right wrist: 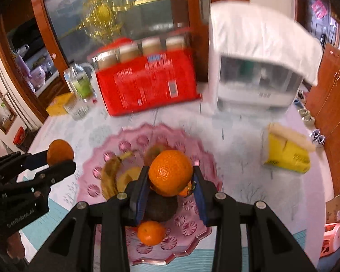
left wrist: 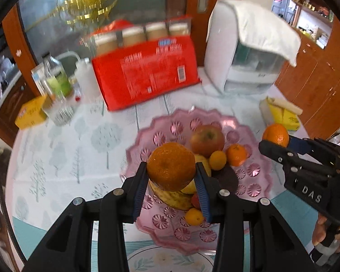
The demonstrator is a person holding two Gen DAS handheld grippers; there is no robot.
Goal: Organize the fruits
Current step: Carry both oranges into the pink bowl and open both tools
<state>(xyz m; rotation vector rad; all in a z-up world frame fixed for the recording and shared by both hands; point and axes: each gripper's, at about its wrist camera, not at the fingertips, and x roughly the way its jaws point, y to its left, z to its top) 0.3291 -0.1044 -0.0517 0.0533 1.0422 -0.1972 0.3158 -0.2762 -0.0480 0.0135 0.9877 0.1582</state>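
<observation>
I have both grippers clamped on fruit. The left gripper (left wrist: 171, 181) has its blue pads pressed on either side of a large orange (left wrist: 171, 166), and the right gripper (right wrist: 170, 182) grips a second orange (right wrist: 170, 172) the same way. Both fruits hang above the pink scalloped plate (left wrist: 256, 181), not touching it.

From the left wrist view the plate already carries an apple (left wrist: 207, 140) toward its far side, a small mandarin (left wrist: 236, 154) and a little yellow-orange fruit (left wrist: 217, 160) just beside it, a banana (left wrist: 170, 196) under my held orange, and another small citrus (left wrist: 193, 216) near the plate's near edge. A dark fruit (right wrist: 161, 208) sits under the right gripper in its own view, with a mandarin (right wrist: 151, 232) nearer to me.

The bare part of the plate is its right side and near rim, where only the moulded rosettes show. The plate's scalloped edge stands well apart from the red box (left wrist: 145, 72) behind it and from the white appliance (left wrist: 242, 52) under its cloth. The yellow tissue pack (right wrist: 287, 154) lies off to the right, apart from the rim. On the left the tablecloth (left wrist: 68, 140) is open up to a ribbed glass (left wrist: 59, 111) and a yellow carton (left wrist: 30, 113) near the table's far left edge. My two grippers are near each other but not touching; the right one reaches in at the plate's right edge, seen from the left wrist.
</observation>
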